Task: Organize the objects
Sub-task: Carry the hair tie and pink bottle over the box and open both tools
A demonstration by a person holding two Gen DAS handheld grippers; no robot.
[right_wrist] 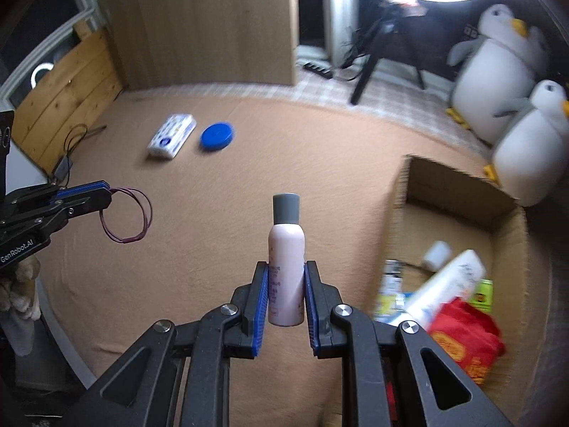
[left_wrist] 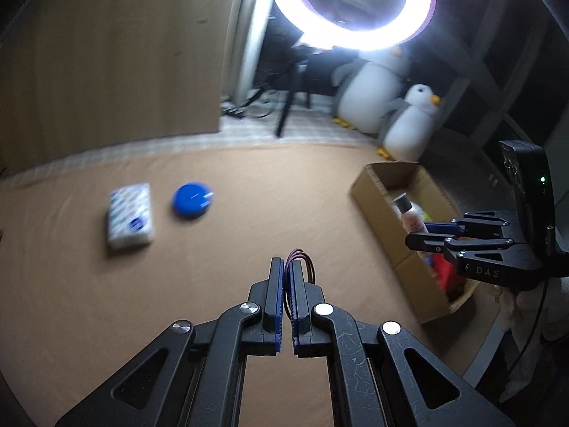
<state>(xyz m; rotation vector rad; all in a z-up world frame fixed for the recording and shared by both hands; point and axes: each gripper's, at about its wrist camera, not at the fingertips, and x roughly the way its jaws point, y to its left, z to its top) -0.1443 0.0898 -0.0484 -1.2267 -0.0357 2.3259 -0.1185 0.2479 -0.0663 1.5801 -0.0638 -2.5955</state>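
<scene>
- The right gripper (right_wrist: 285,286) was clamped on a pale pink spray bottle (right_wrist: 286,267) with a grey cap, both blue pads pressed against its sides. The bottle stood upright between the fingers, just left of the cardboard box (right_wrist: 405,192) in the right wrist view.
- In the left wrist view that same bottle and gripper sat right over the box's near side, so it was hovering about at the box edge.
- The left gripper (left_wrist: 287,277) was squeezed nearly closed on a loop of thin dark red wire rings (left_wrist: 305,261). From the right wrist view the rings (right_wrist: 125,215) dangled off the fingertips, well to the left of the box and up off the mat.
- The box sat open on the tan mat (right_wrist: 249,178) and already had stuff in it: a white bottle (right_wrist: 451,281) lying tilted, a red packet (right_wrist: 466,341), a small white container (right_wrist: 437,254) and some green and yellow packaging I couldn't make out because of blur.
- Far left of the box, lying on the mat, was a white tissue pack (right_wrist: 172,137), with a round blue lid (right_wrist: 217,136) just beside it on the box side, apart from each other.
- Behind the box stood two plush penguins (right_wrist: 498,71), the smaller one nearly touching the box's back corner.
- A bright ring light (left_wrist: 355,10) hung above all that.
</scene>
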